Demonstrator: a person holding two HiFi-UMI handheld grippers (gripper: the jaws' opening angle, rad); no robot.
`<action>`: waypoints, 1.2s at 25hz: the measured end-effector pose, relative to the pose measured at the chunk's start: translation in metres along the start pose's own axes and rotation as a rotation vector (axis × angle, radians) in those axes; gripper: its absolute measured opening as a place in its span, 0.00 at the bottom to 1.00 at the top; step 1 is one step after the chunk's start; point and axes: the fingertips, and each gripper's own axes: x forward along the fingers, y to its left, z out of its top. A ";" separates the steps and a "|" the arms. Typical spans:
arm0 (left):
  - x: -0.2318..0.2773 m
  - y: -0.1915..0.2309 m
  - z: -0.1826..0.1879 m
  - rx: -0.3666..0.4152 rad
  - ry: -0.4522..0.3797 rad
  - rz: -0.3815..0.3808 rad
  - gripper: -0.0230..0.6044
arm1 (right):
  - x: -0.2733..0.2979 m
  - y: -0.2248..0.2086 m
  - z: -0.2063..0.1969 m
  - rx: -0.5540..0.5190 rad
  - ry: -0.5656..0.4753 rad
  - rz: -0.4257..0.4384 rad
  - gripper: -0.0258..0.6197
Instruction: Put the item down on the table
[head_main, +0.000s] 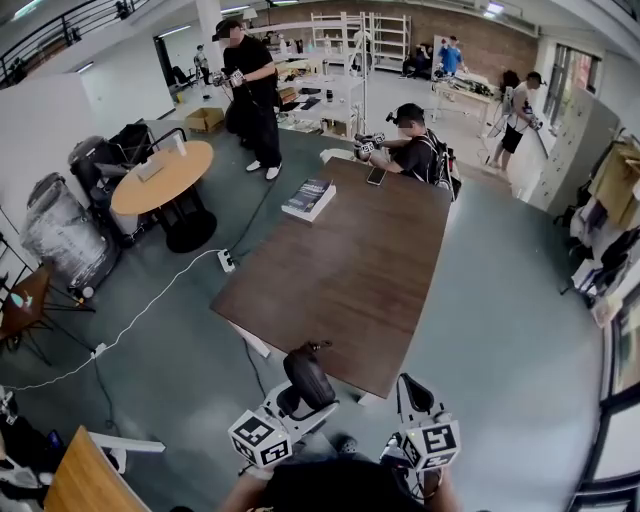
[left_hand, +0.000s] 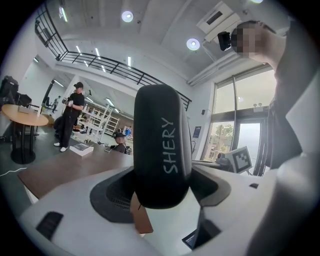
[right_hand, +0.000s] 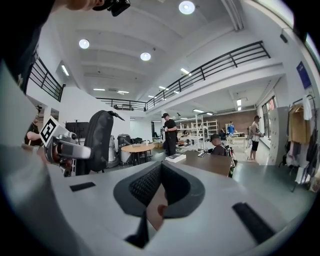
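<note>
A black case (left_hand: 162, 145) is gripped between the jaws of the left gripper (left_hand: 162, 195) and held in the air near the edge of the table (head_main: 350, 270). Its white lettering, SHERY, is shown only in the left gripper view. The right gripper (right_hand: 159, 192) is closed on nothing. The case is smooth, oblong and round-ended; the table is brown wood.

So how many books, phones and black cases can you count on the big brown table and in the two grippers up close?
book: 1
phone: 1
black case, held in the left gripper: 1
total: 3
</note>
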 end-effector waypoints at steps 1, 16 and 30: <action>-0.002 0.004 -0.002 -0.009 0.002 0.010 0.57 | 0.003 0.002 -0.001 -0.002 0.004 0.007 0.02; 0.031 0.072 0.015 -0.076 -0.009 -0.015 0.57 | 0.057 -0.001 0.009 -0.052 0.065 -0.009 0.02; 0.056 0.136 0.039 -0.091 0.000 -0.042 0.57 | 0.125 -0.002 0.026 -0.050 0.062 -0.014 0.02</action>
